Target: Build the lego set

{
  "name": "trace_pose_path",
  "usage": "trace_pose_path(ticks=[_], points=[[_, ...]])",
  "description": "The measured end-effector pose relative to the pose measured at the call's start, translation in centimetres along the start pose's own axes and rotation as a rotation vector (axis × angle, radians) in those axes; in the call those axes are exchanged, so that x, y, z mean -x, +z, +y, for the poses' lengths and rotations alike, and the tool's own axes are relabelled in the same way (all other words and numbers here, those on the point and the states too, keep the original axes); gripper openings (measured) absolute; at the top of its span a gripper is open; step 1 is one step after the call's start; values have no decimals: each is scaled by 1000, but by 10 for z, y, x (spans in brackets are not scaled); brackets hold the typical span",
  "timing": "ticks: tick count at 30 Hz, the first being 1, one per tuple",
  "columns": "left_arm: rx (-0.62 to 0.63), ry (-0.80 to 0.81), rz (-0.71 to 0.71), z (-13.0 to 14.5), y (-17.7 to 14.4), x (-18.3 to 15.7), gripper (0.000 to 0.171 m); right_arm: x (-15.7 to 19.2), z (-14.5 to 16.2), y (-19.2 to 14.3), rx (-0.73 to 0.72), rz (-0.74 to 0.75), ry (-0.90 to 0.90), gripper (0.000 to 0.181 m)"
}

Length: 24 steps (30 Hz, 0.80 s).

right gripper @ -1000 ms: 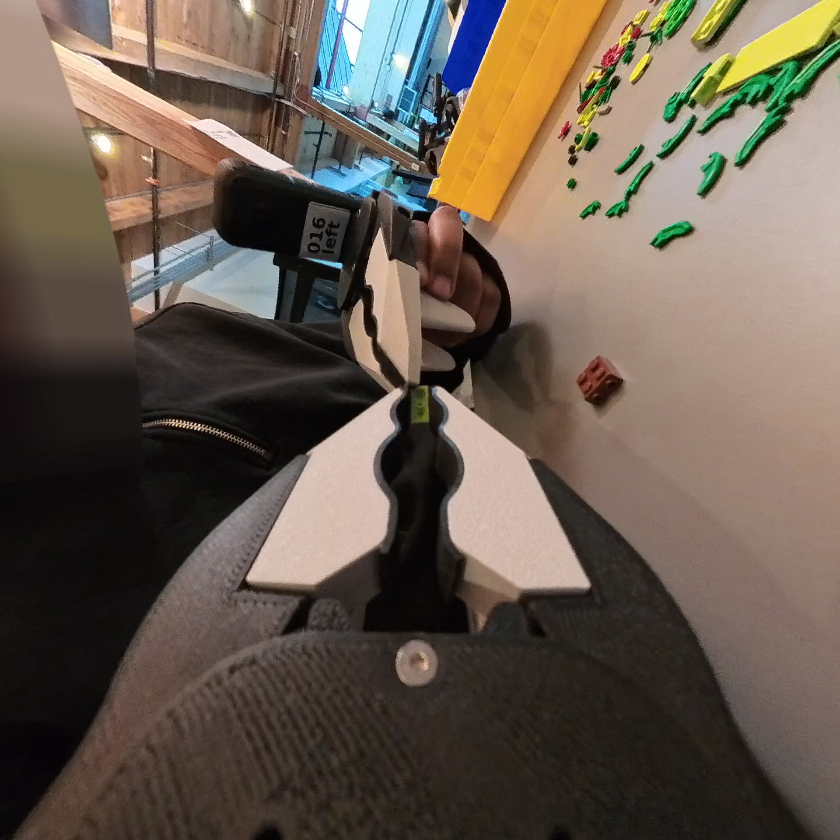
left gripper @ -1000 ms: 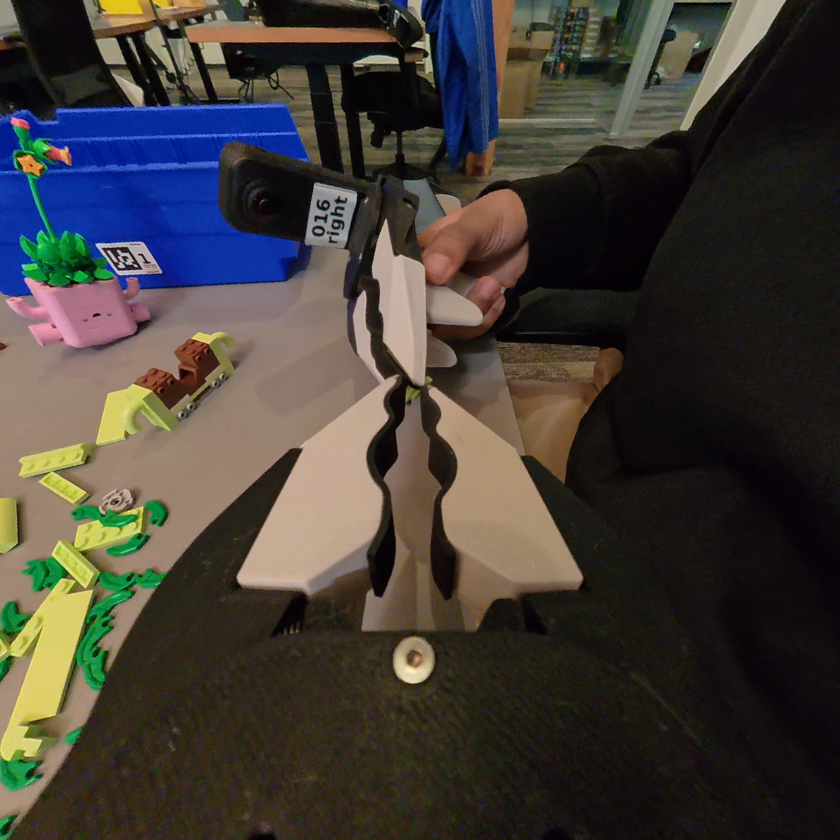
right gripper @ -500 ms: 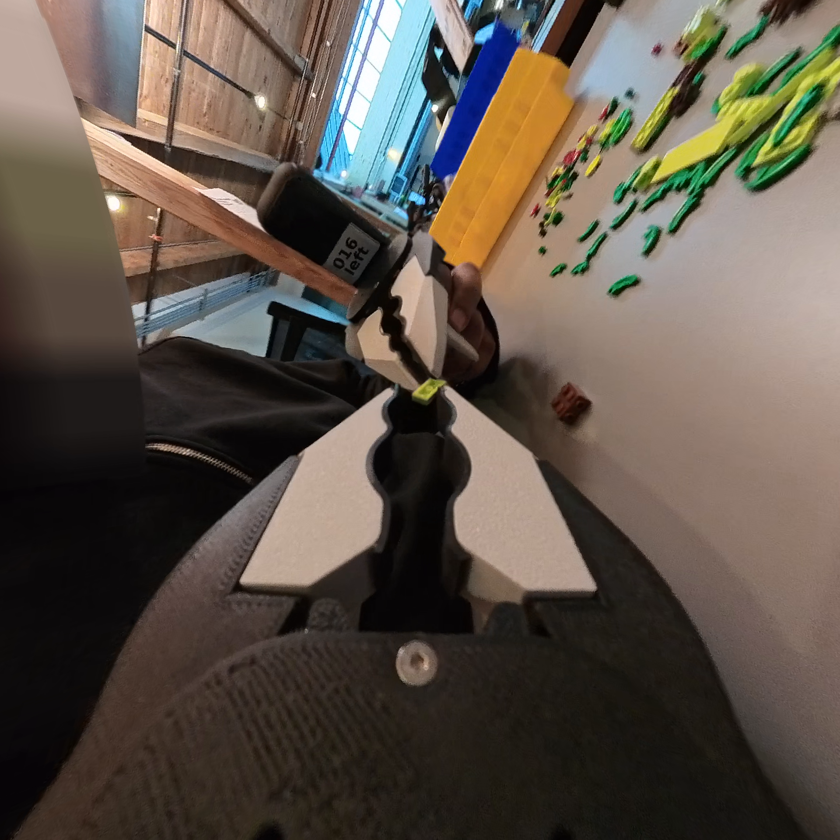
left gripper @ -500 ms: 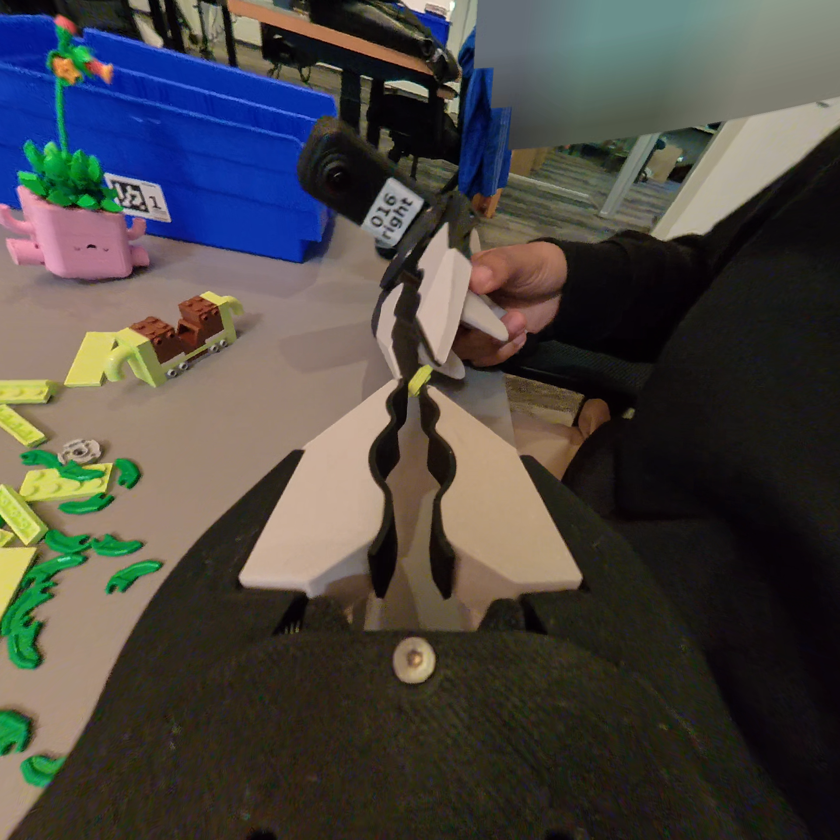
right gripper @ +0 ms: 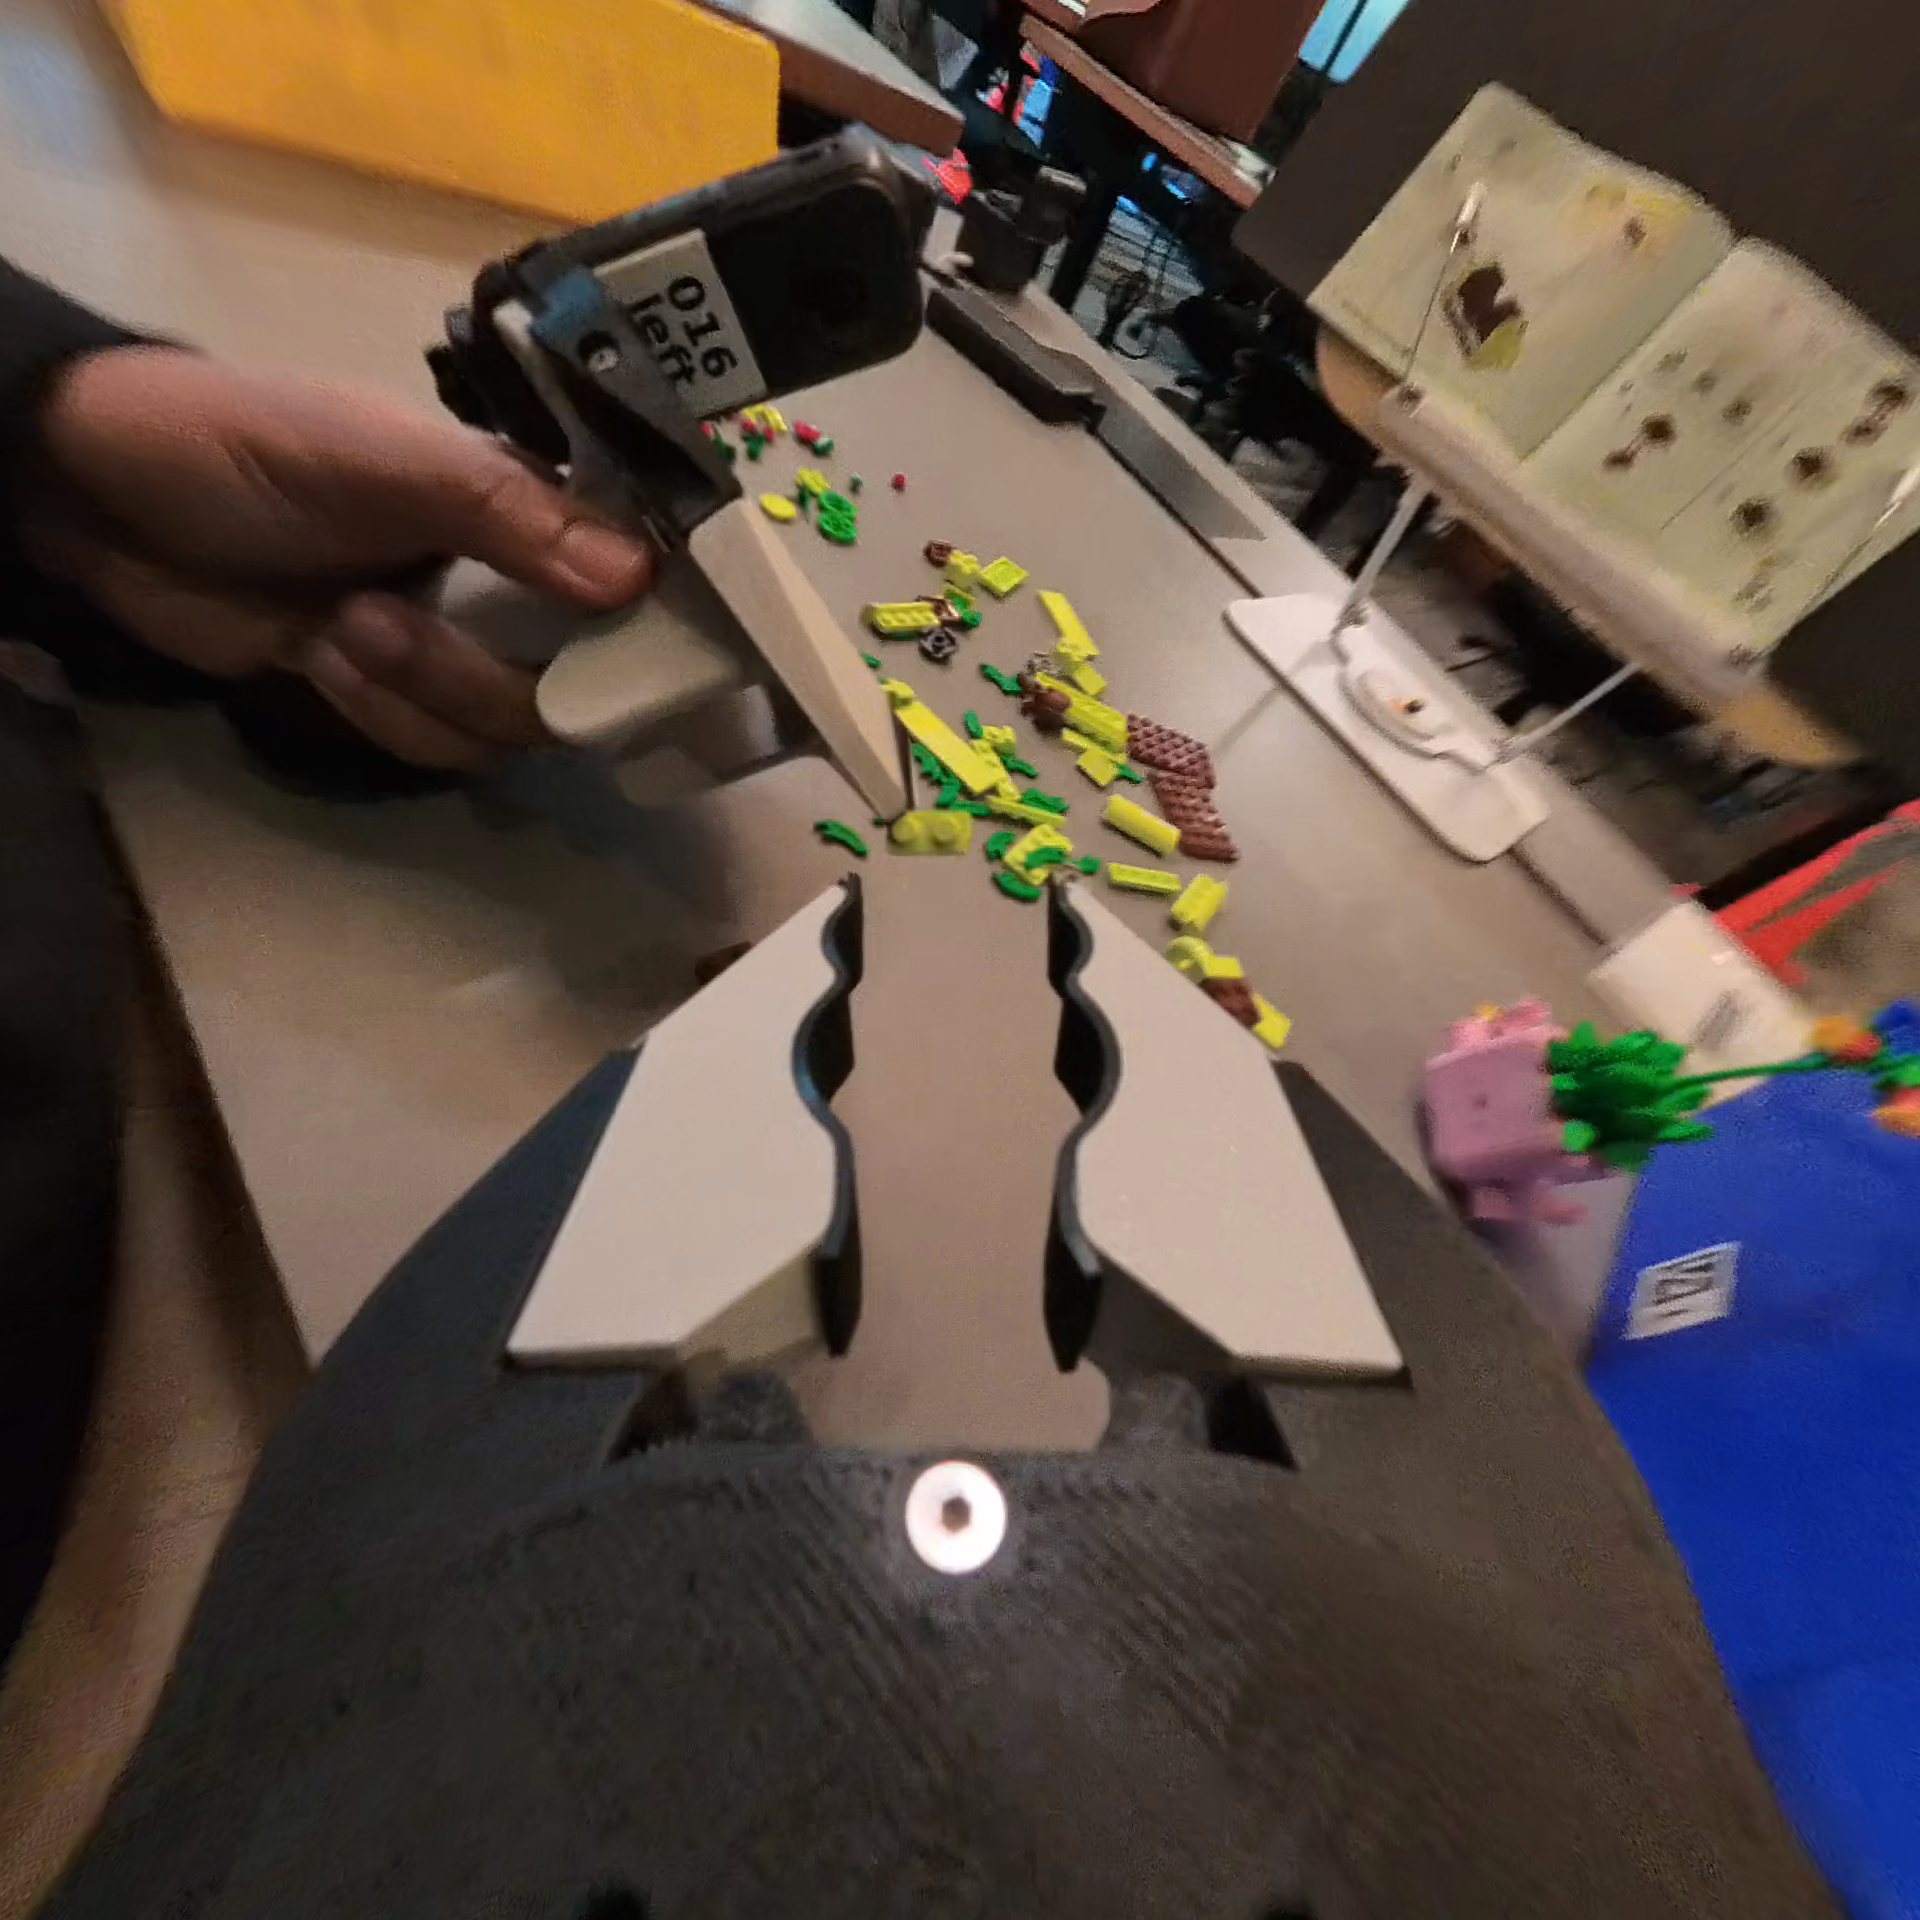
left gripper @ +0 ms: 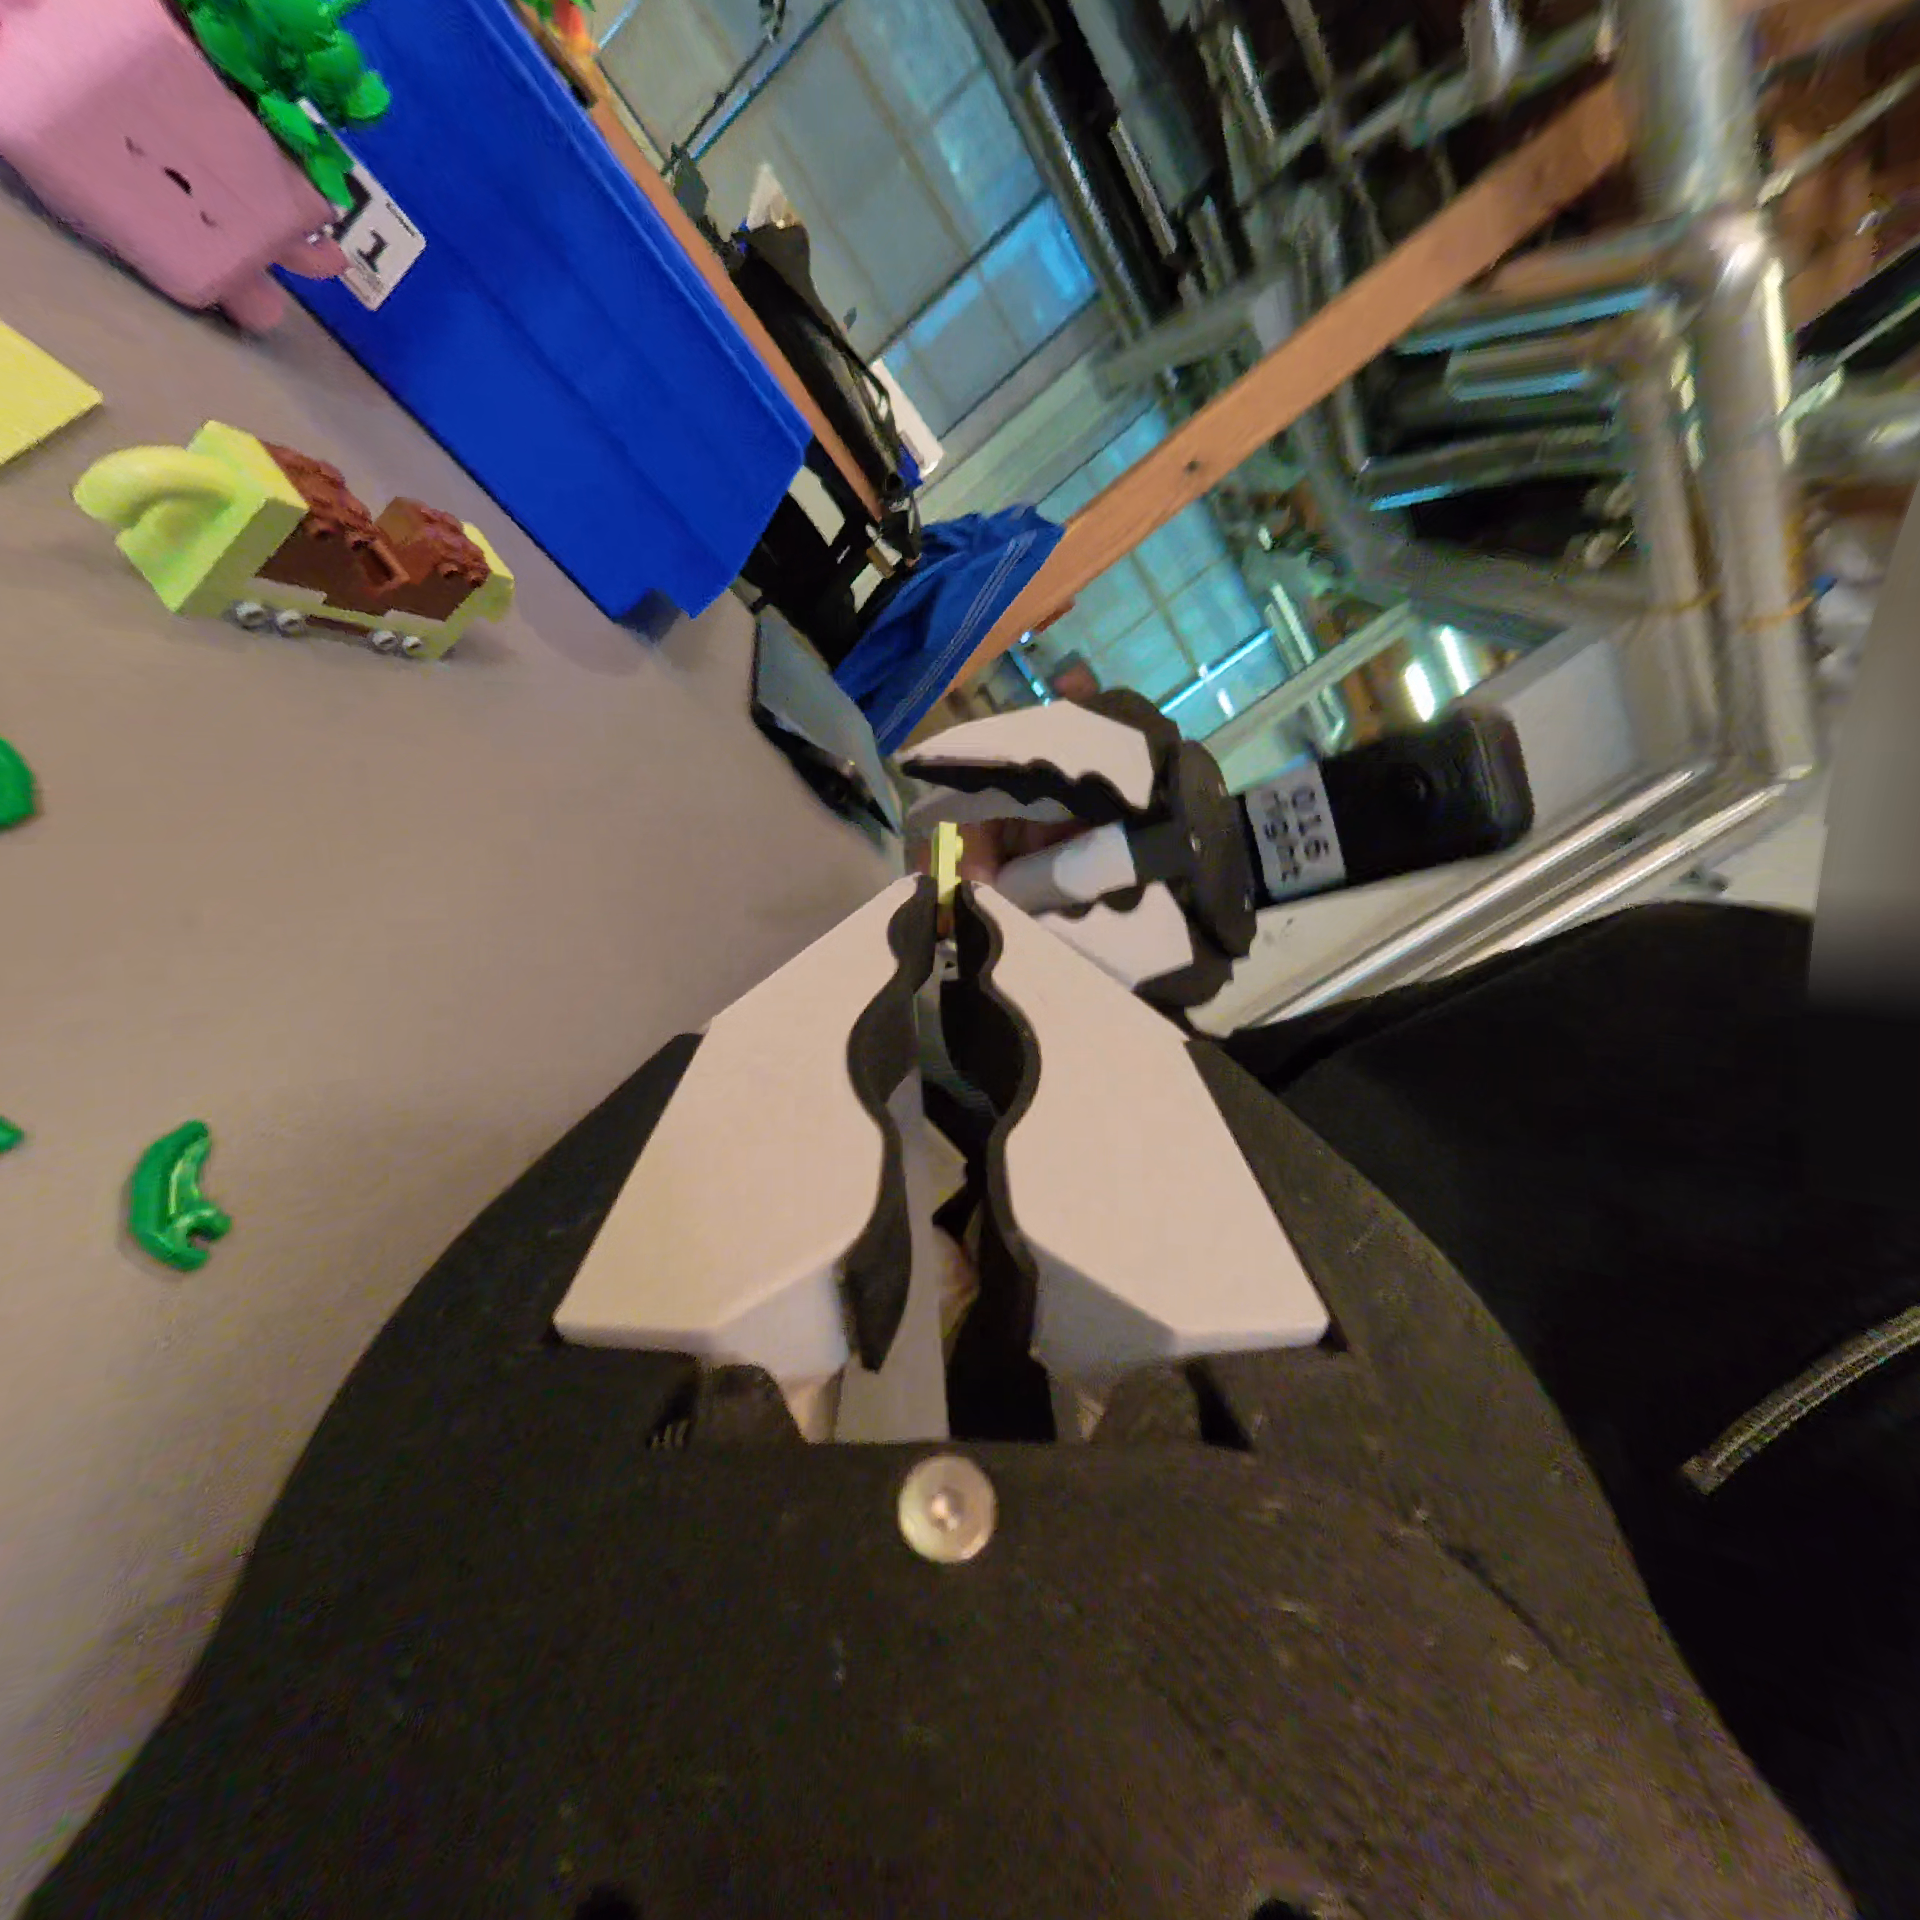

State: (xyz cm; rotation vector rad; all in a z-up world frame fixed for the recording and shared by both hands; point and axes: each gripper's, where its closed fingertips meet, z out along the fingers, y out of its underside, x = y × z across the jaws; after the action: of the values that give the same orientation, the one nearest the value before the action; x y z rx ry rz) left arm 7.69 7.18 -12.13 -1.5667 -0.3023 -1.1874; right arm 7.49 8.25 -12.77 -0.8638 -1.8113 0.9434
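Observation:
My left gripper (left gripper: pixel 940 894) is shut on a small lime plate (left gripper: pixel 943 868), pinched edge-on at the fingertips above the grey table (left gripper: pixel 416 883). My right gripper (right gripper: pixel 954 894) is open and empty, pointing over the table toward the loose pieces. In the right wrist view the left gripper (right gripper: pixel 894 800) comes in from the upper left in a hand, with the lime plate (right gripper: pixel 930 831) at its tip. In the left wrist view the right gripper (left gripper: pixel 966 821) sits just beyond the plate, jaws apart.
A lime and brown part-built piece (left gripper: pixel 301 551) and a pink pot with a green plant (right gripper: pixel 1496 1122) stand by a blue bin (left gripper: pixel 540 343). Several lime, green and brown pieces (right gripper: pixel 1039 748) are scattered mid-table. A yellow bin (right gripper: pixel 468 94) and a booklet on a stand (right gripper: pixel 1610 416) are farther back. My two grippers' fingertips are within a few centimetres of each other.
The lime plate has passed from my right gripper to my left. The right gripper opened and drew away; the left closed on the plate. Both views have swung round.

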Motion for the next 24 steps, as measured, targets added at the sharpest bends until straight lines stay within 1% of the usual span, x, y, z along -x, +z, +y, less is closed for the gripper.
trace_pose_path(ticks=[2,4,10,15,17,19,21,23,24], points=[[-28,-51,15,-1,0,1,0,3,-4,3,17,44,-95,36],[-37,-69,9,-1,0,3,0,5,-7,6,27,68,-133,34],[-30,-47,6,0,1,0,0,5,-7,10,76,84,-181,15],[-8,-18,-23,3,0,3,1,8,-2,10,113,66,-196,14],[-5,39,-63,-1,-4,6,34,12,9,11,154,8,-159,14],[23,137,-128,-5,-12,11,37,20,35,12,268,-111,-96,14],[93,268,-213,-6,-19,16,38,28,62,9,379,-229,-41,14],[184,398,-312,-2,-24,25,40,34,78,5,437,-315,13,14],[223,456,-358,1,-26,30,40,35,78,3,430,-343,40,14]])
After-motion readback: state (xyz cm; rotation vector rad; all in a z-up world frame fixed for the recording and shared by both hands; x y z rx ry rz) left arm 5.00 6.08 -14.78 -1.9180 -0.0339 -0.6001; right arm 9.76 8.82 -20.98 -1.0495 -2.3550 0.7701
